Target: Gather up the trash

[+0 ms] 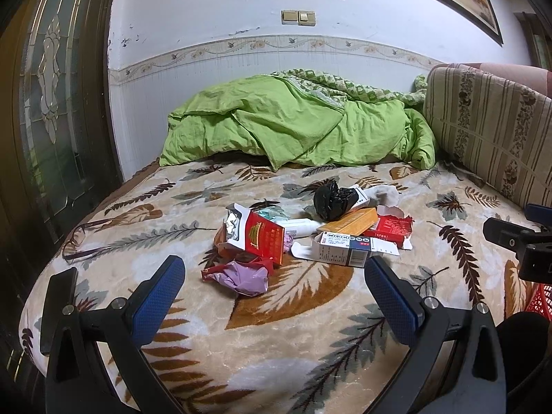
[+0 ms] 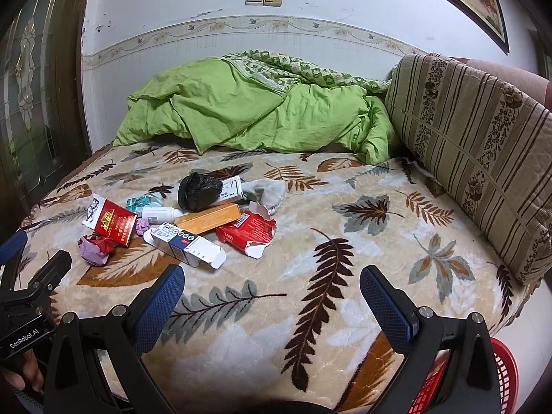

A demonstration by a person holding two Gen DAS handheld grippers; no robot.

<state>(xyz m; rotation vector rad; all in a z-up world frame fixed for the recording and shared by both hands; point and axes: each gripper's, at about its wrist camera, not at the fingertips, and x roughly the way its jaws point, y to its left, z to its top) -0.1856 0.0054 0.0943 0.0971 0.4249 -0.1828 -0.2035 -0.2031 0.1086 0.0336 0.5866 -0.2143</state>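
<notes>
While both my left hand-held gripper (image 1: pixel 274 276) and right hand-held gripper (image 2: pixel 272 284) hovered with jaws spread wide and empty, the trash pile (image 2: pixel 186 217) lay on the bed (image 2: pixel 310 241).

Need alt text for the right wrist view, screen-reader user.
A pile of trash lies on a leaf-patterned blanket covering a bed: red cartons, an orange box, a white-and-blue box, a black crumpled bag. The open right gripper hovers empty in front of it, with a red basket at lower right and a green quilt behind.
</notes>
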